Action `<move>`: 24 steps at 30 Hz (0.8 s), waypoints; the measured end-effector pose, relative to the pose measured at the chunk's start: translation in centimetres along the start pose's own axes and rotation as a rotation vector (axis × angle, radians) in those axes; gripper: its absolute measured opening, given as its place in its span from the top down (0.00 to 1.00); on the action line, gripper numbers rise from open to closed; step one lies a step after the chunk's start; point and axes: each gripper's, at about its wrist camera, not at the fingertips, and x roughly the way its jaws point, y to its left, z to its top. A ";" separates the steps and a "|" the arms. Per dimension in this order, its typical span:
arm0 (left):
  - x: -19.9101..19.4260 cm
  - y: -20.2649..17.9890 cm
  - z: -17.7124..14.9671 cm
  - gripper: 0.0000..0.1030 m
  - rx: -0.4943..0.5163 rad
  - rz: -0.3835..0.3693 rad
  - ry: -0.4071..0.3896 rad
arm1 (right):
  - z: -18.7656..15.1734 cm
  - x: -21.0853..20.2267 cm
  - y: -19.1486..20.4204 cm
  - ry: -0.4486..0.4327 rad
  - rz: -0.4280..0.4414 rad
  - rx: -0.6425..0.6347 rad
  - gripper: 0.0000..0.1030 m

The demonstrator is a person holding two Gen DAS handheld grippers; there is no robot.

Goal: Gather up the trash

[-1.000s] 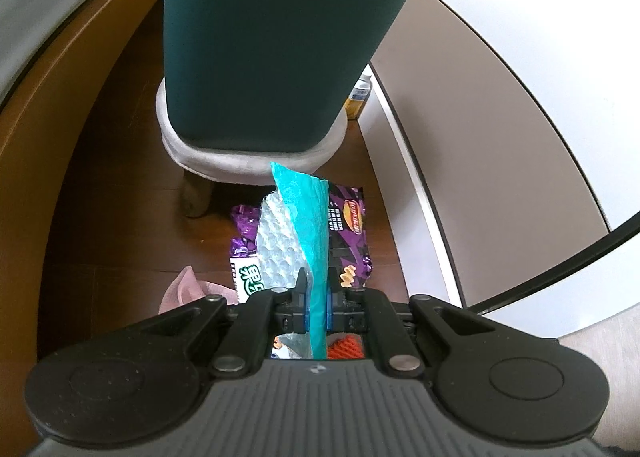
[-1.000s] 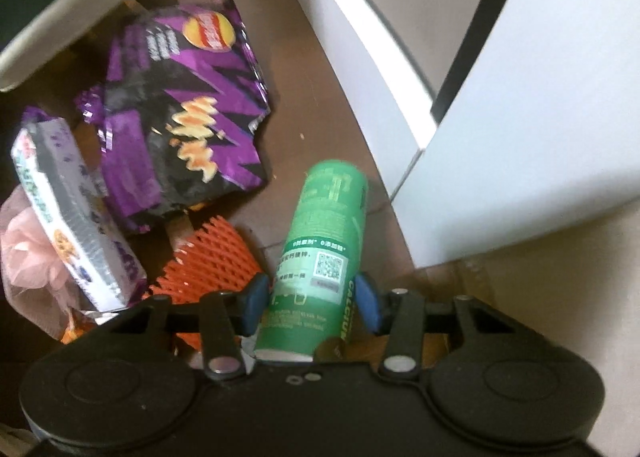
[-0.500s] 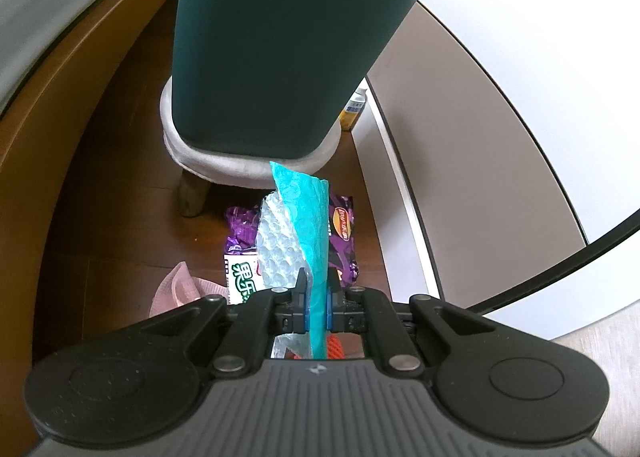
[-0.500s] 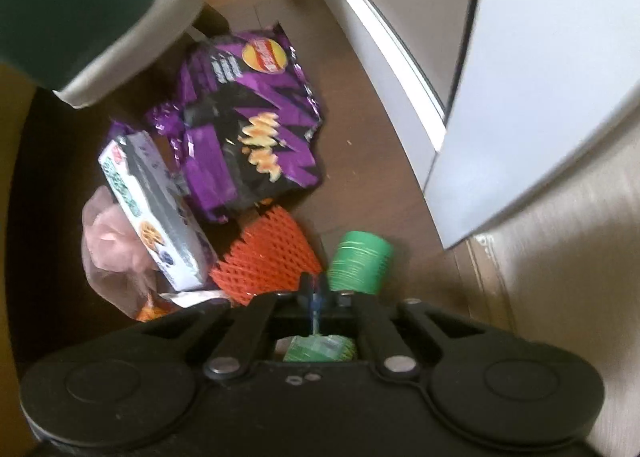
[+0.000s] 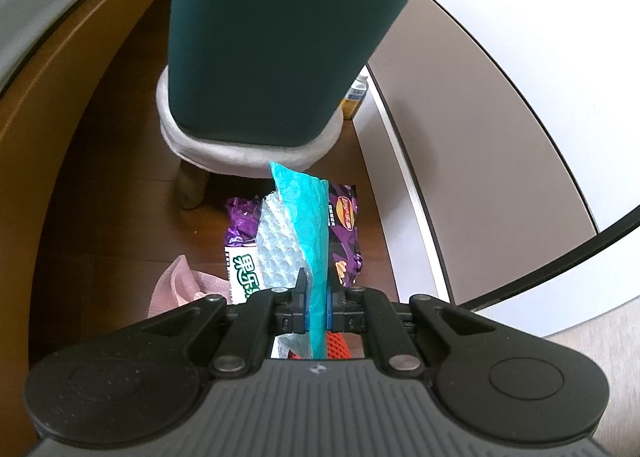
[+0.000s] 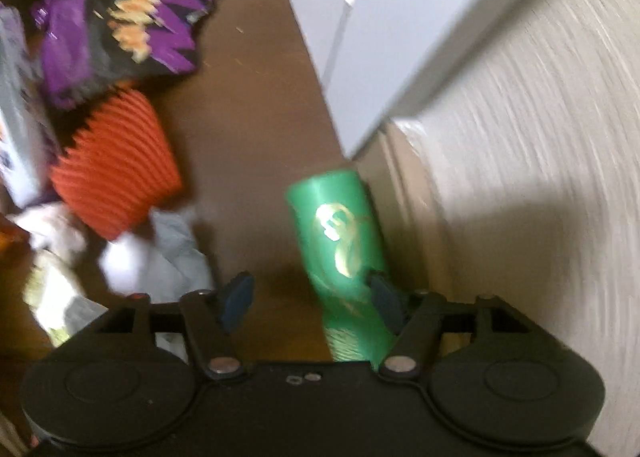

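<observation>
A: Left gripper [image 5: 316,307] first, and it's clamped tight on the teal bubble mailer [image 5: 306,233], blue pads pressed flat on both faces, the mailer sticking up and away from the camera.

B: And beyond it, the dark teal bin [image 5: 280,37] fills the far side of the view, sitting on a grey padded stool [image 5: 200,153].

A: Down on the brown floor [image 5: 120,193] under the mailer, the purple chip bag [image 5: 346,241], a white-and-green snack box [image 5: 242,277] to its left, something pink [image 5: 176,285] at the near left.

B: Over to the right gripper [image 6: 310,299]. Jaws spread wide, nothing pinched. The green tube [image 6: 340,249] lies on the floor at the right side of the gap, just against the right finger [image 6: 384,297]. The left finger [image 6: 236,297] is well clear of it.

A: Blurry picture, mind you. I can't tell whether that right pad is truly touching.

B: Fair. The tube sits close to the foot of the white cabinet [image 6: 360,37], near the pale textured surface on the right.

A: Left of it, crumpled white paper [image 6: 160,253], the orange foam net [image 6: 116,165] beyond that, and the purple chip bag [image 6: 120,17] at the far left.
</observation>
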 end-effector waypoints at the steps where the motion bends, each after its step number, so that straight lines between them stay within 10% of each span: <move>1: 0.2 0.0 0.1 0.94 0.001 -0.003 0.005 | -0.4 0.4 0.1 0.015 -0.015 -0.010 0.37; 13: 1.2 0.0 -0.1 0.94 0.020 0.001 0.023 | -1.6 2.7 1.2 0.018 -0.001 -0.126 0.53; 24: 0.3 -0.5 -0.2 0.94 0.033 0.008 0.004 | -0.3 -6.7 1.6 -0.174 0.116 -0.125 0.53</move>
